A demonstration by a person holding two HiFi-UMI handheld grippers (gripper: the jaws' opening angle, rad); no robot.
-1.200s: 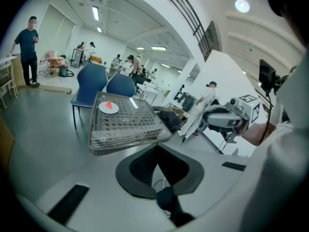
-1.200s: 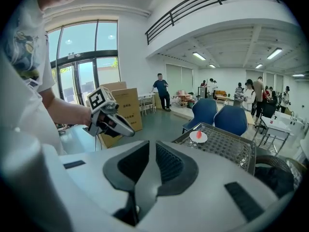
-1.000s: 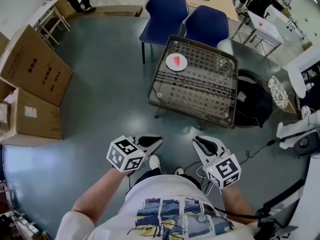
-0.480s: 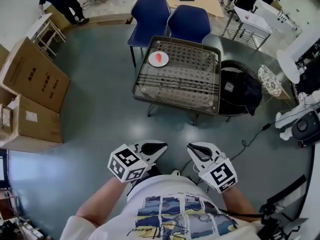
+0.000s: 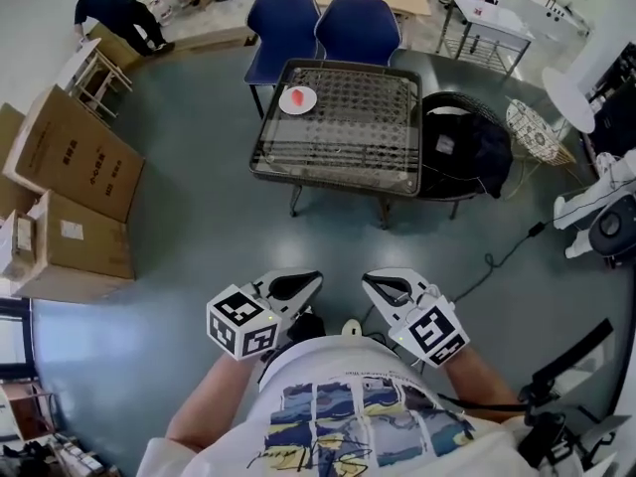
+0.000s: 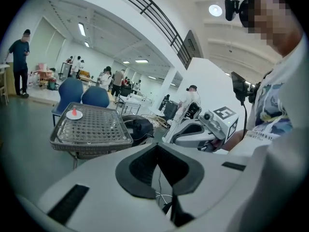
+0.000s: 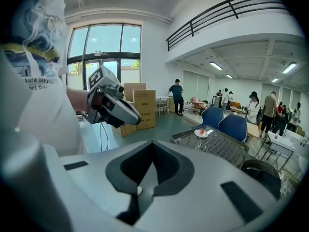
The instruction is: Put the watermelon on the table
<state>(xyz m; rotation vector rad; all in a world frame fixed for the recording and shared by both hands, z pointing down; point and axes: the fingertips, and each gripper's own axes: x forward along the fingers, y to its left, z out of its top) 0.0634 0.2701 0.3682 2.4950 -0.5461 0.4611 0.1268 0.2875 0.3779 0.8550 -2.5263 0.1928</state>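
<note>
Watermelon slice (image 5: 297,96) is in neither gripper. The left gripper (image 5: 306,283) and the right gripper (image 5: 376,284) are held side by side in front of the person's chest, pointing forward and slightly down. Each has its jaws pressed together with nothing between them. Below them is bare grey-green floor (image 5: 199,237). Farther ahead, well apart from both grippers, stands a low wire-grid table (image 5: 358,127). The red wedge sits on a small white plate (image 5: 308,105) near the table's far left corner. Two blue chairs (image 5: 283,18) stand just behind the table, and a black bag (image 5: 462,147) rests on a round seat to its right. Cardboard boxes (image 5: 75,157) lie on the floor off to the left.
</note>
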